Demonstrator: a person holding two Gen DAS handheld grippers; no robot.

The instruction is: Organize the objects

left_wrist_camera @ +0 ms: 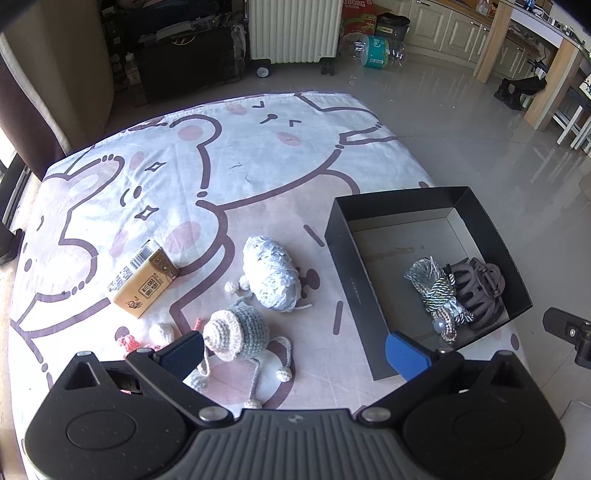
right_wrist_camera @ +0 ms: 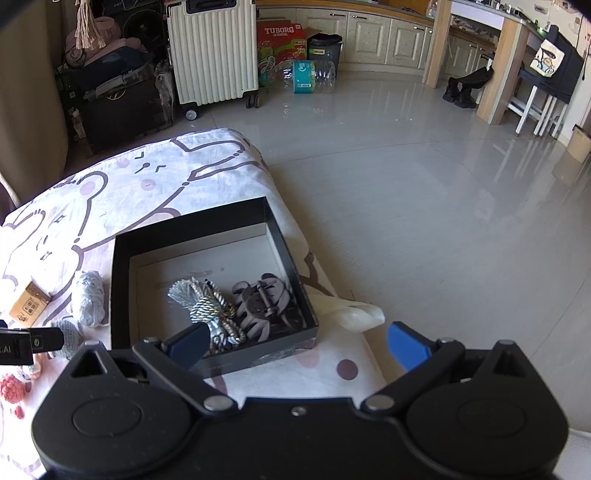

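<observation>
Beyond the bed, a ribbed white suitcase (right_wrist_camera: 212, 55) stands on the glossy floor (right_wrist_camera: 424, 192) beside a red Tuborg carton (right_wrist_camera: 281, 35), a pack of water bottles (right_wrist_camera: 310, 75), cream cabinets (right_wrist_camera: 369, 35) and black boots (right_wrist_camera: 463, 86).

Black tongs (left_wrist_camera: 295, 350), blue-padded fingers (left_wrist_camera: 406, 354)

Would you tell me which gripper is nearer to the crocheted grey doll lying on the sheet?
Left. The left gripper hangs open just above the crocheted grey doll; the right gripper is open over the black box's near edge, farther away.
</observation>
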